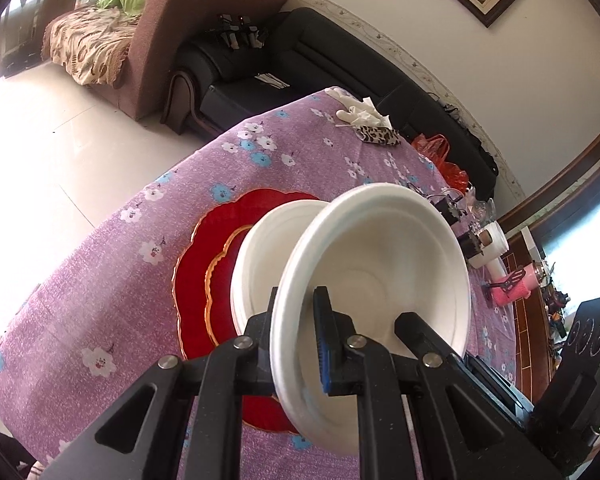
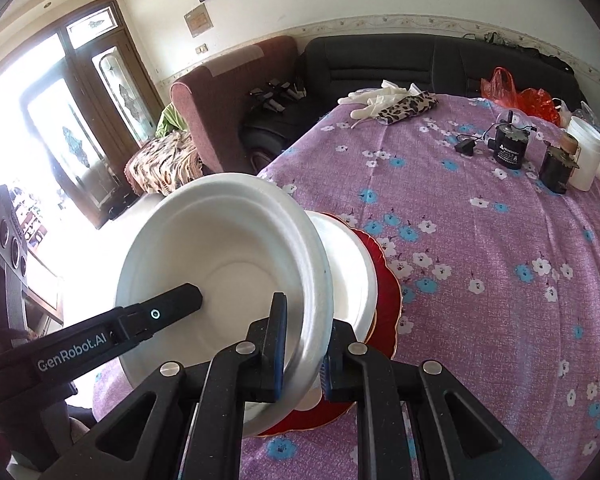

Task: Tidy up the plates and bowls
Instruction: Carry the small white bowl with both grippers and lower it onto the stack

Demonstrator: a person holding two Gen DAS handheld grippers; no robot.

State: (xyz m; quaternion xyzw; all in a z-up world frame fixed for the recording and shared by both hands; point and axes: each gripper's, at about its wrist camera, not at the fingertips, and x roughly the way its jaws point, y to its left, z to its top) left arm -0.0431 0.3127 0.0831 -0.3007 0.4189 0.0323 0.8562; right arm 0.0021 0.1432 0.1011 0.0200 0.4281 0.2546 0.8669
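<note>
A white foam bowl point(image 1: 384, 264) is held between both grippers, tilted above the table. My left gripper point(image 1: 300, 332) is shut on its near rim. My right gripper point(image 2: 304, 344) is shut on the opposite rim of the same bowl point(image 2: 228, 248). The left gripper's finger point(image 2: 160, 314) shows inside the bowl in the right wrist view. Below it a second white bowl point(image 1: 260, 256) sits on stacked red scalloped plates point(image 1: 204, 264) with gold edges. These also show in the right wrist view: the lower bowl point(image 2: 348, 264) and the red plates point(image 2: 388, 296).
The table has a purple flowered cloth point(image 2: 480, 240). At its far end lie white gloves point(image 2: 376, 98), a leopard-print pouch point(image 2: 408, 106), black motors point(image 2: 508, 148), a white jar point(image 2: 586, 152) and red bags point(image 2: 528, 100). Sofas point(image 2: 380, 60) stand behind.
</note>
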